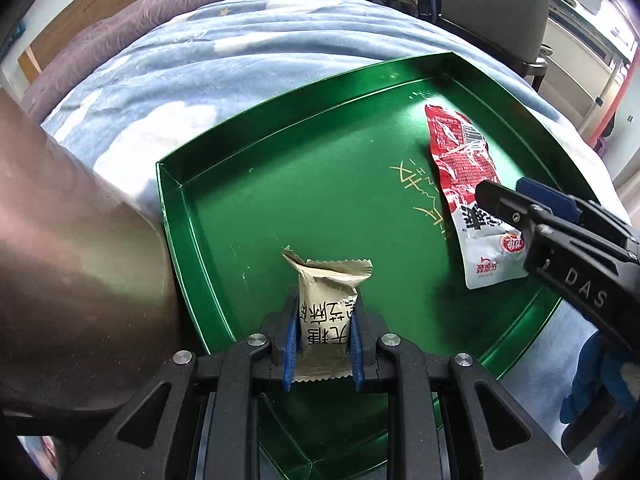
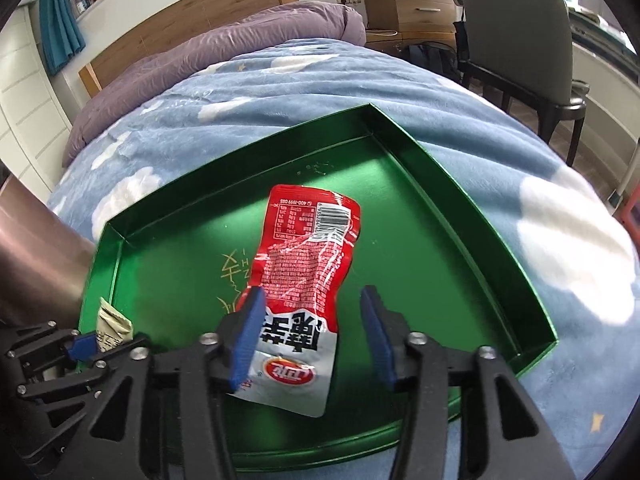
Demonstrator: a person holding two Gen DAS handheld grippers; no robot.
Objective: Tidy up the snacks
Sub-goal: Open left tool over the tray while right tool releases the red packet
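Observation:
A green metal tray (image 1: 240, 200) lies on the bed. My left gripper (image 1: 324, 320) hangs over the tray's near left part, shut on a beige snack packet (image 1: 326, 288) that stands upright between its blue pads. A red and white snack pouch (image 2: 312, 240) lies flat on the tray floor (image 2: 420, 240) at the right. My right gripper (image 2: 312, 300) is open just above the pouch's near end, and its pads are clear of the pouch. In the left wrist view it (image 1: 508, 196) reaches in from the right. The right wrist view shows the left gripper (image 2: 108, 340) and the beige packet (image 2: 114, 328) at the lower left.
The bed carries a blue blanket with white clouds (image 2: 280, 92) and a purple duvet (image 2: 224, 52) by the wooden headboard. A brown rounded object (image 1: 60, 260) stands against the tray's left rim. A grey chair (image 2: 520, 32) and wooden drawers (image 2: 408, 0) stand beyond the bed.

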